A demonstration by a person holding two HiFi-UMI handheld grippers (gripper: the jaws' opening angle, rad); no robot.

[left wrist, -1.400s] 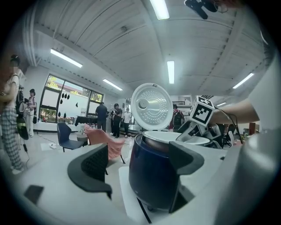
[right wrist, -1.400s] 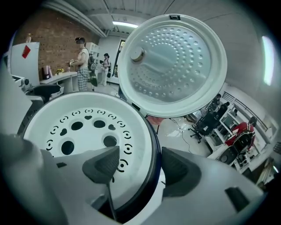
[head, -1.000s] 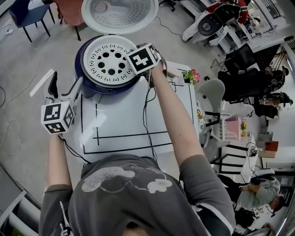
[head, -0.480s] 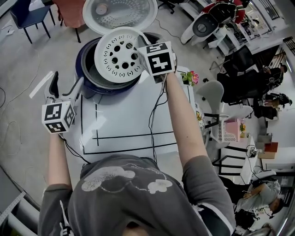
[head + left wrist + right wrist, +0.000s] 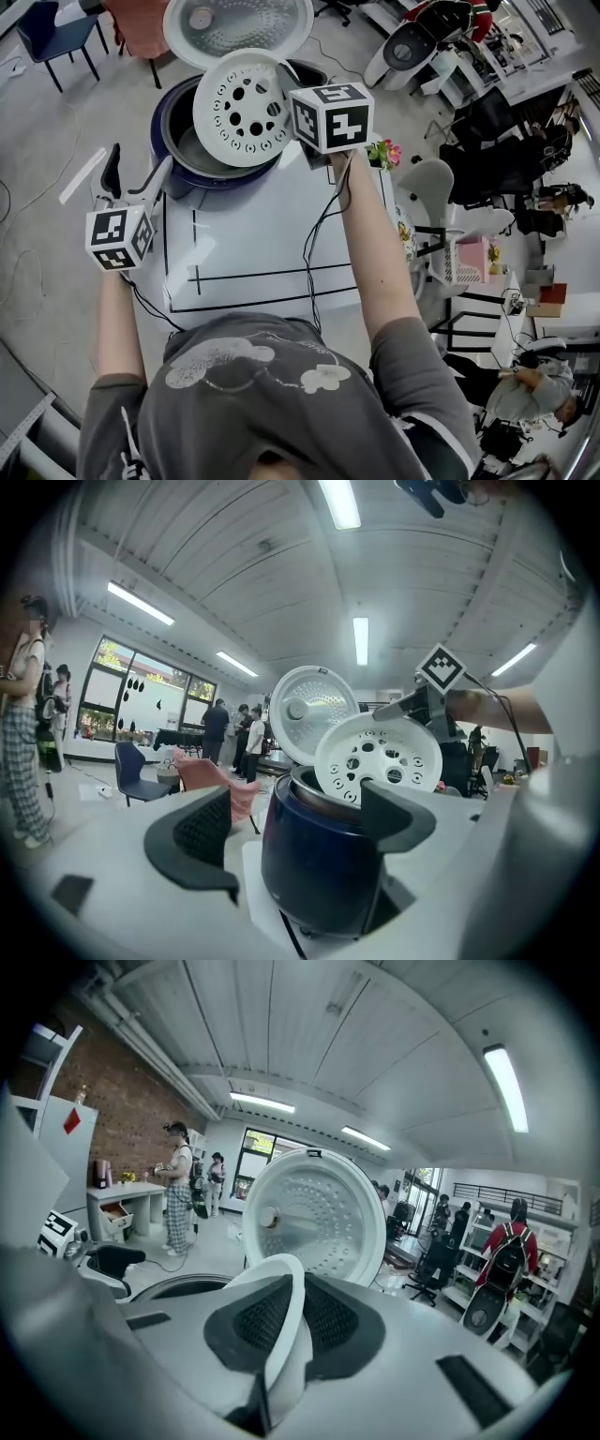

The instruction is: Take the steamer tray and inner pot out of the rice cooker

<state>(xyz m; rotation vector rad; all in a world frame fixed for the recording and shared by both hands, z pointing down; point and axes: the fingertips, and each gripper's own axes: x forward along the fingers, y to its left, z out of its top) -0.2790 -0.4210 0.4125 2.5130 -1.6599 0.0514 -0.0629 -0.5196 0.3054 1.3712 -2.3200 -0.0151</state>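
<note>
A second before, the steamer tray [image 5: 239, 108] lay flat on top of the rice cooker [image 5: 171, 141]. Now it was up in the air and tipped on its side, just above the cooker's open mouth. The right gripper [image 5: 281, 1324] had it by the rim. Its jaws were closing the last little bit, and the thin white edge of the tray was pinched between the pads. So the tray was out, but it had not been put down on the table [image 5: 244, 248] yet.

The left gripper [image 5: 133, 176] had hardly moved. It waited beside the cooker with its jaws wide apart and held nothing.

The inner pot [image 5: 190, 152] was still in the cooker. Only a grey slice of it showed under the tray, so the rest was hard to see. From above, the right gripper's cube covered its tips. The cooker's lid [image 5: 239, 23] stood open, and its top edge was cut off.
</note>
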